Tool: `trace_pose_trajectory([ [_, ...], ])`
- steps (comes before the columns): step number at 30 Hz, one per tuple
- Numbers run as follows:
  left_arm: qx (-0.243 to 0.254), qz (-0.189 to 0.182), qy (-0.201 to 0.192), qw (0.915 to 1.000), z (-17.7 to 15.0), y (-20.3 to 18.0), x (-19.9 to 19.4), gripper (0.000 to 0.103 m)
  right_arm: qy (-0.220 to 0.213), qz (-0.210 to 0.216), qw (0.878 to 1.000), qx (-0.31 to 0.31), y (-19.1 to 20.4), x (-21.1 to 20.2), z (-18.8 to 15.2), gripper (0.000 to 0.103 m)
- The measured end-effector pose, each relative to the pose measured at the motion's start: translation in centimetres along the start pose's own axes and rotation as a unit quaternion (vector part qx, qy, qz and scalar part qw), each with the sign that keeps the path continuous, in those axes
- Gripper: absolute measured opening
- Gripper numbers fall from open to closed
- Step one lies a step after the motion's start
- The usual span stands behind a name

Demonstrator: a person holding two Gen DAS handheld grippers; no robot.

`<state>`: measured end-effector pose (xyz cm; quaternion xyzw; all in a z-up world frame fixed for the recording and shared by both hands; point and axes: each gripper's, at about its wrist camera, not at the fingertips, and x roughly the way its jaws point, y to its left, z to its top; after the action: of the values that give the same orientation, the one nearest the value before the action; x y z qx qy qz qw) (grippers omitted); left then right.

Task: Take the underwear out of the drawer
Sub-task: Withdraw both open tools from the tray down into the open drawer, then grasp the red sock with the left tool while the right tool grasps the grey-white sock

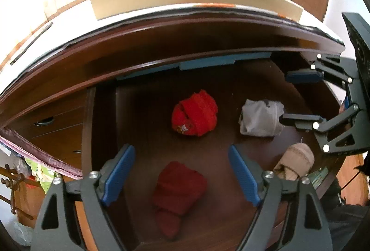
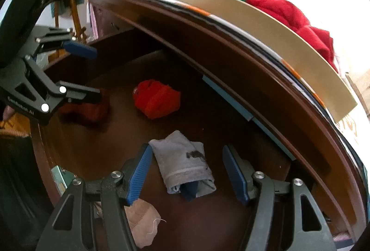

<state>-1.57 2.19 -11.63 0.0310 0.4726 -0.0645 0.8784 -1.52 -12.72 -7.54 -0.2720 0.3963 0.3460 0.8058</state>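
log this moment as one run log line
left gripper: open over dark red underwear | right gripper: open around grey underwear | drawer: open

The open drawer (image 1: 231, 93) holds four bundles. A dark red roll (image 1: 179, 190) lies between the left jaws, a bright red one (image 1: 195, 113) beyond. A grey roll (image 2: 185, 163) lies between the right jaws, a beige one (image 2: 141, 225) beneath them.

Four rolled underwear (image 1: 194, 113) in drawer (image 1: 231, 79), two grippers (image 1: 181, 178)

Two black linkage grippers, left gripper (image 1: 181, 178) and right gripper (image 2: 187, 173), silver screws, ribbed blue jaws.
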Motion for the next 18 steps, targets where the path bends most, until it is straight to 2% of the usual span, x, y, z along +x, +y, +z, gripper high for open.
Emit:
trace_pose_trajectory([
  [8,0.027,-0.009,0.044,0.9986,0.1,0.4,1.1,0.087,0.031,-0.016,0.999,-0.039,0.3,1.7,0.2,0.065],
  [11,0.032,-0.027,0.065,0.997,0.3,0.3,1.7,0.087,0.04,-0.012,0.998,-0.042,0.4,2.2,0.0,0.065],
  [18,0.068,-0.04,0.113,0.9904,0.5,-0.3,3.2,0.087,0.066,0.003,0.996,-0.054,0.9,3.8,0.1,0.065],
])
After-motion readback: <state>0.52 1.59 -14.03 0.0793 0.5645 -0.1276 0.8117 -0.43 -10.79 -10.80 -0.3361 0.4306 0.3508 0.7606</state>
